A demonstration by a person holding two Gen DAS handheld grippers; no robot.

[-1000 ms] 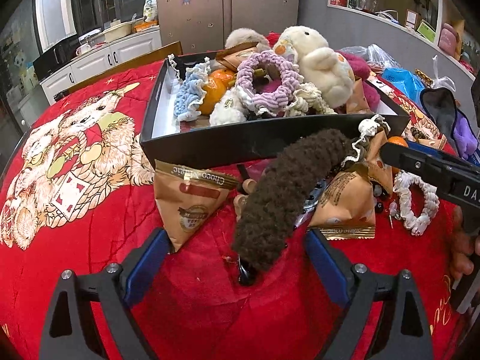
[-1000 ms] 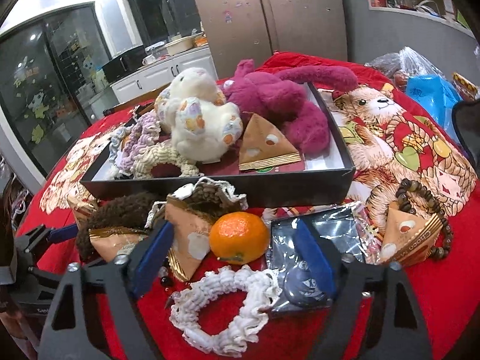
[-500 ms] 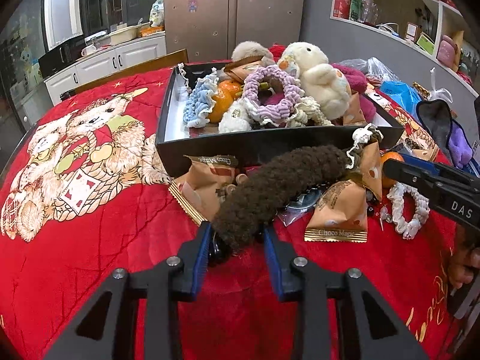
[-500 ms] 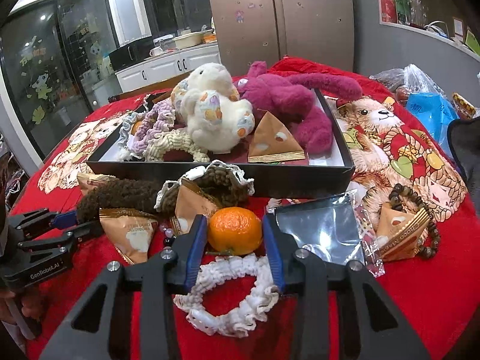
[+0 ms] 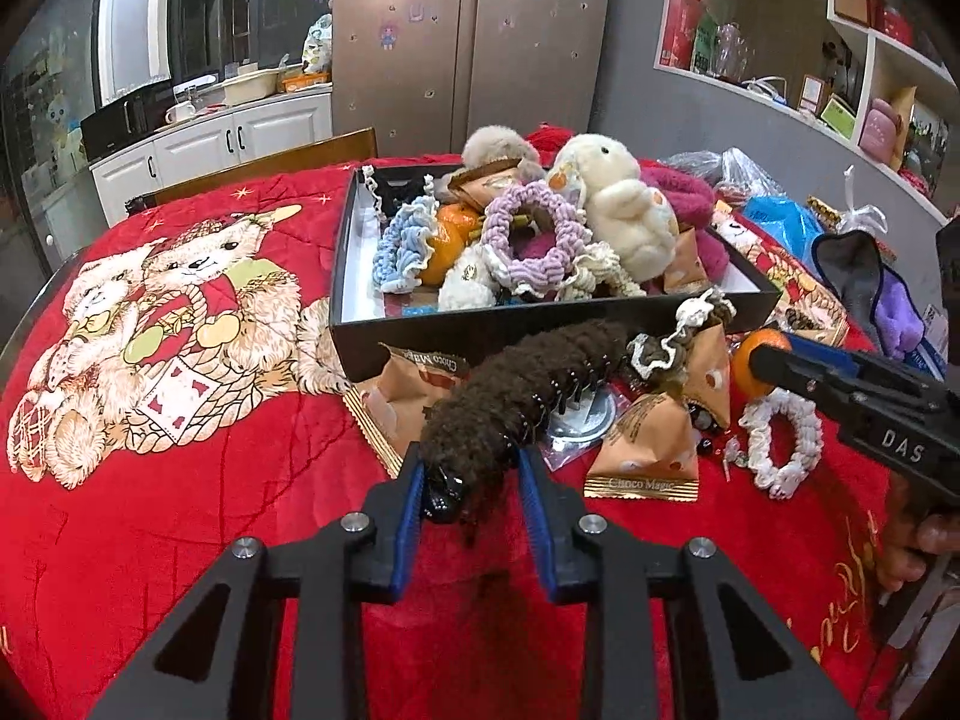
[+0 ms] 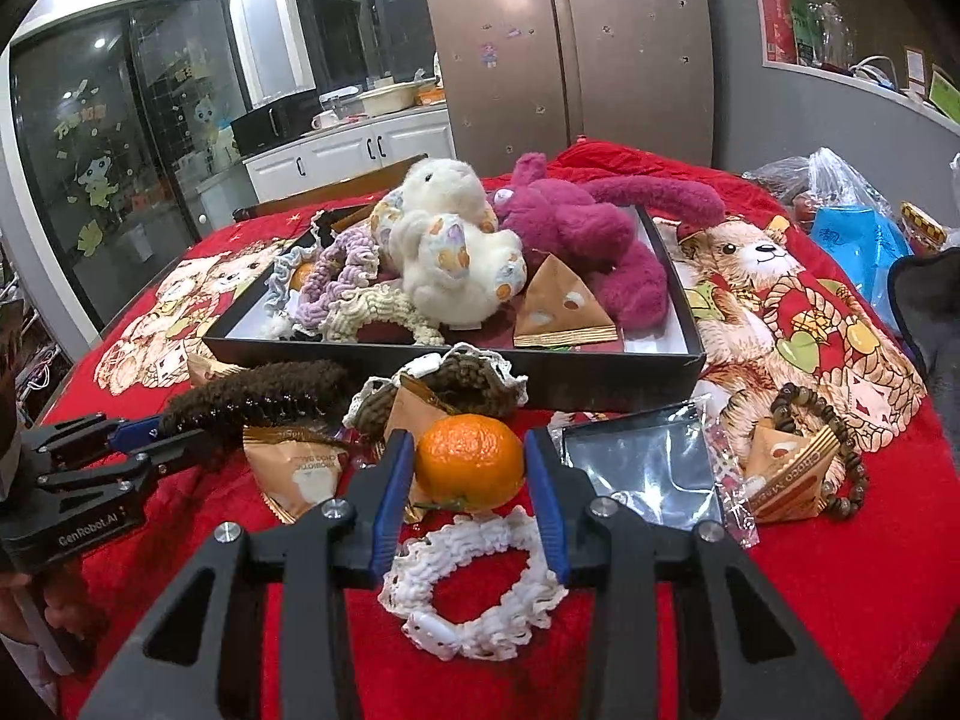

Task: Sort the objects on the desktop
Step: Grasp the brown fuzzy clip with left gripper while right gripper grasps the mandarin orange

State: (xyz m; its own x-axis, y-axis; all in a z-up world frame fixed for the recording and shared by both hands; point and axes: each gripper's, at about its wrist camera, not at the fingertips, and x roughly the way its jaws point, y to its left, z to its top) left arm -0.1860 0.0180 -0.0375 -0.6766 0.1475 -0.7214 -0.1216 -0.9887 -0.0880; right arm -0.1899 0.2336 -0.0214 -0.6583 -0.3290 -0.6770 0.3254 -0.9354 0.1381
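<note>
Clamping the near end of the fuzzy brown hair claw (image 5: 528, 387), the left gripper (image 5: 471, 489) had both blue pads tight against it, and the clip's long axis ran away from the fingers, up and to the right toward the front wall of the black box (image 5: 468, 336) just behind it. Over on the other side, the right gripper (image 6: 471, 474) was squeezed on the mandarin (image 6: 469, 461), pads touching both flanks, with the white lace scrunchie (image 6: 474, 588) lying under the fingers and the same box straight ahead, so honestly both loads looked about equally near the box.

Steel fridge (image 5: 474, 30), white cabinets (image 5: 240, 138), perhaps.
</note>
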